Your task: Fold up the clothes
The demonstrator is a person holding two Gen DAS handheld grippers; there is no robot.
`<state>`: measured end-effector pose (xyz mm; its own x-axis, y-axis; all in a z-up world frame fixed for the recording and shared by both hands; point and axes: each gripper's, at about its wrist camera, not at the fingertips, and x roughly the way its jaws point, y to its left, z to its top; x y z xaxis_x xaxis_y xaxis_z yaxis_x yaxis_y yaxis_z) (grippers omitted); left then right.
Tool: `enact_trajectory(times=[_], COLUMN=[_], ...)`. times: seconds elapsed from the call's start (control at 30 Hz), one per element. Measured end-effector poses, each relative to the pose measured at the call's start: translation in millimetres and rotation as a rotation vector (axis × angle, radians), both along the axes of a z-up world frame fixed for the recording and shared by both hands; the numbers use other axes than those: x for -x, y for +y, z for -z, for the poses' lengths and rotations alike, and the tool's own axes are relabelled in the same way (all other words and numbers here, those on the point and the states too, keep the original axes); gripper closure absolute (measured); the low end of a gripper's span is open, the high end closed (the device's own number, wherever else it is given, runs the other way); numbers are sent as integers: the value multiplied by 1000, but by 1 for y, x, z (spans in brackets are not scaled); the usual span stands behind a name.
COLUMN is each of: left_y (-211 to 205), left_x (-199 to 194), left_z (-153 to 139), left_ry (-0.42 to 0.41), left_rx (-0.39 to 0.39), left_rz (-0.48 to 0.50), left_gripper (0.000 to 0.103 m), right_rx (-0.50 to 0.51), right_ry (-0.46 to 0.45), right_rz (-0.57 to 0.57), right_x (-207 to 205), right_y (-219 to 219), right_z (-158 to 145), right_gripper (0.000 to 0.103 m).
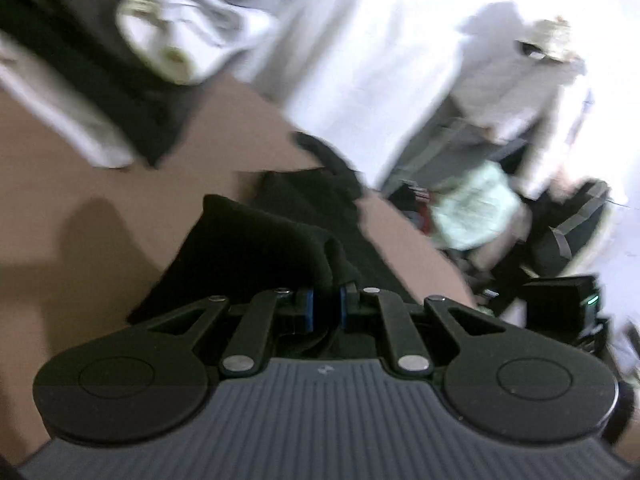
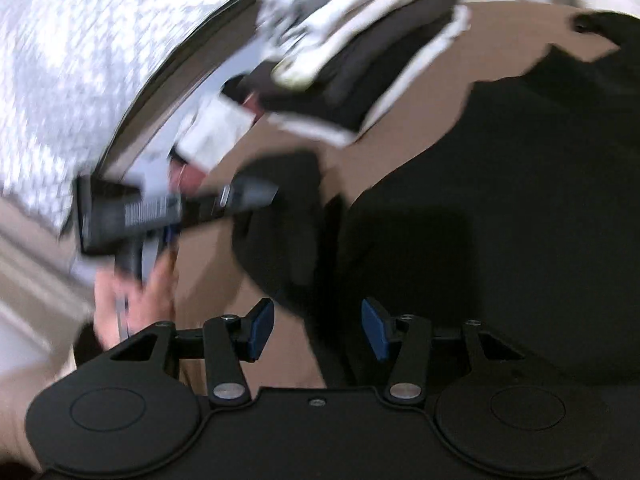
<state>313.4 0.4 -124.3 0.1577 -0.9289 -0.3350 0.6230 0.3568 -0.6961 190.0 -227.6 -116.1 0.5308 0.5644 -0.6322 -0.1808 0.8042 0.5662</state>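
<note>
A garment [image 1: 256, 240] lies on the tabletop [image 1: 80, 200] just before the left gripper [image 1: 326, 300]. A pile of folded clothes [image 1: 160, 32] sits behind it, to the left.

Bare brown table [image 1: 72, 184] left of black garment [image 1: 256, 236] — folded pile [image 1: 132, 40] blocks beyond.

Both views smear with motion blur; white cloth [image 1: 360, 60] glares bright, black garment [image 2: 500, 220] swallows detail, edges bend.
</note>
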Motion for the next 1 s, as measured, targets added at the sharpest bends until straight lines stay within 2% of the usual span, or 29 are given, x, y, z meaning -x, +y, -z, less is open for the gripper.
enact_trajectory(times=[0.13, 0.2, 0.3, 0.33, 0.37, 0.4, 0.47, 0.5, 0.63, 0.77, 0.83, 0.9, 0.97, 1.0], left_y=[-30, -44, -52, -49, -41, -31, -11, 0, 28, 28, 22, 13, 5, 3], left_x=[3, 8, 13, 15, 17, 19, 20, 18, 7, -10, -11, -10, 1, 6], left_z=[8, 16, 22, 20, 16, 10, -1, -5, -10, 12, 24, 28, 25, 23], left_ry=[-31, -24, -76, -116, -160, -203, -266, -263, -204, -49, -16, -24, -71, -91], left_rx=[54, 35, -64, -92, -96, -89, -67, -57, -53, -153, -168, -188, -210, -219], left_rz=[172, 202, 169, 148, 126, 104, 47, 9, -85, -137, -121, -81, -42, -33], left_gripper=[92, 92, 88, 86, 85, 79, 64, 56, 49, 45, 45, 45, 45, 45], right_rx=[142, 139, 130, 127, 124, 121, 115, 112, 99, 289, 385, 332, 214, 153], right_ry=[-70, -75, -83, -85, -87, -90, -95, -97, -107, -56, -30, -17, 5, 16], right_rz=[-95, -62, -6, 12, 30, 49, 86, 104, 178, 207, 221, 242, 279, 297], right_x=[18, 17, 15, 15, 14, 13, 12, 11, 9, 12, 14, 18, 21, 23], right_y=[35, 31, 26, 24, 22, 20, 16, 14, 6, 5, 4, 0, -8, -13], right_z=[9, 9, 9, 9, 9, 9, 9, 9, 9, 25, 32, 34, 35, 36], right_gripper=[48, 48, 49, 54, 81, 94, 95, 95, 95, 95, 95, 95, 87, 87])
